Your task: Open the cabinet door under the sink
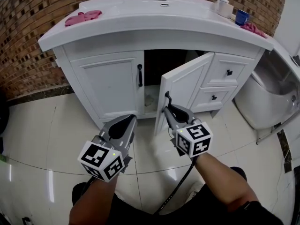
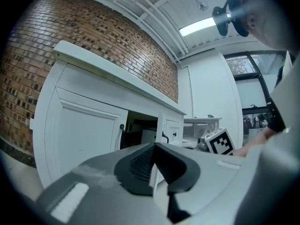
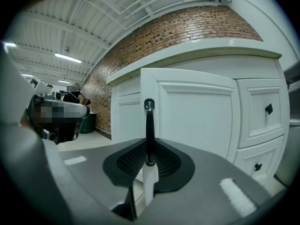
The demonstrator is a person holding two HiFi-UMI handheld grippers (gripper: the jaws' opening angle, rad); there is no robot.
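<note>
The white vanity under the sink has two doors. Its right door point(image 1: 180, 90) stands swung out at an angle, leaving a dark opening behind it. My right gripper point(image 1: 169, 110) is shut on that door's black handle point(image 1: 167, 97). In the right gripper view the handle point(image 3: 149, 130) runs upright between the pads, in front of the door panel point(image 3: 197, 116). The left door point(image 1: 110, 86) is closed, and its black handle point(image 1: 139, 75) is untouched. My left gripper point(image 1: 123, 124) hovers low in front of the left door, shut on nothing, its tips point(image 2: 153, 165) pointing at the cabinet.
Two drawers point(image 1: 228, 72) with black knobs sit to the right of the open door. A white toilet point(image 1: 269, 97) stands at the far right. On the counter lie a pink cloth point(image 1: 82, 18), a soap bottle point(image 1: 222, 3) and a blue cup point(image 1: 242, 17). A brick wall is behind, with glossy tiles below.
</note>
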